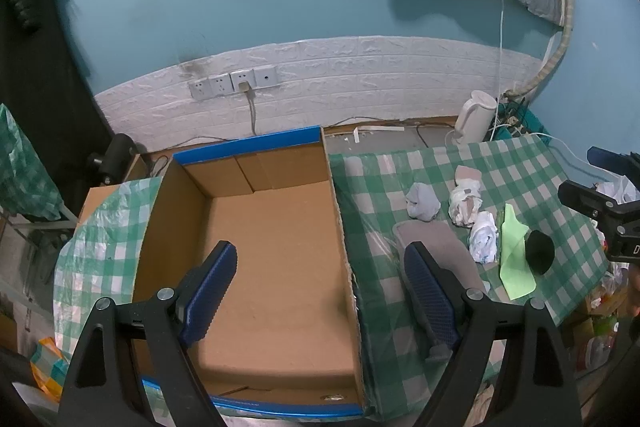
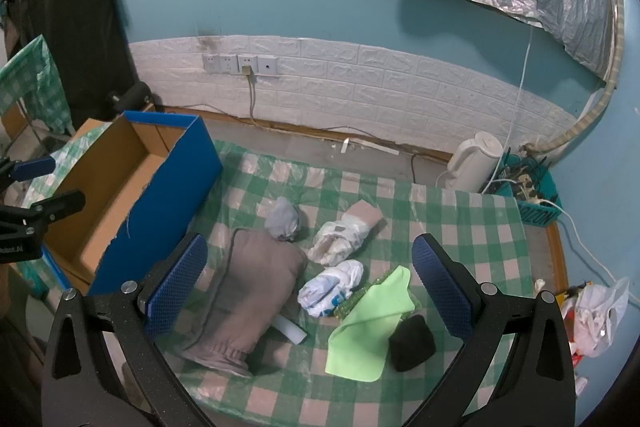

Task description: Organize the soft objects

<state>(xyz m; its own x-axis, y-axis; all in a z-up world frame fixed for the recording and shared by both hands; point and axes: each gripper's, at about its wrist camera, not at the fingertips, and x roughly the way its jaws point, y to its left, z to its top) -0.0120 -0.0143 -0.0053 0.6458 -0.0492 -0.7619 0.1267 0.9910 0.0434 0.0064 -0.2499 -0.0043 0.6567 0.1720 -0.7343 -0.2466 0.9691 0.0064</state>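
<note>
Grey garment (image 2: pixel 248 291), lengthwise toward wall, flat

Open-topped cardboard box (image 1: pixel 272 247), soft items crowd the checkered cloth (image 2: pixel 460 227) beside it

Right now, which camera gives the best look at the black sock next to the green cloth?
The right wrist view. The black sock lies close and unobstructed between the open fingers, its edge on the green cloth. The left wrist view shows the same sock smaller, far out to the side near the table edge.
</note>
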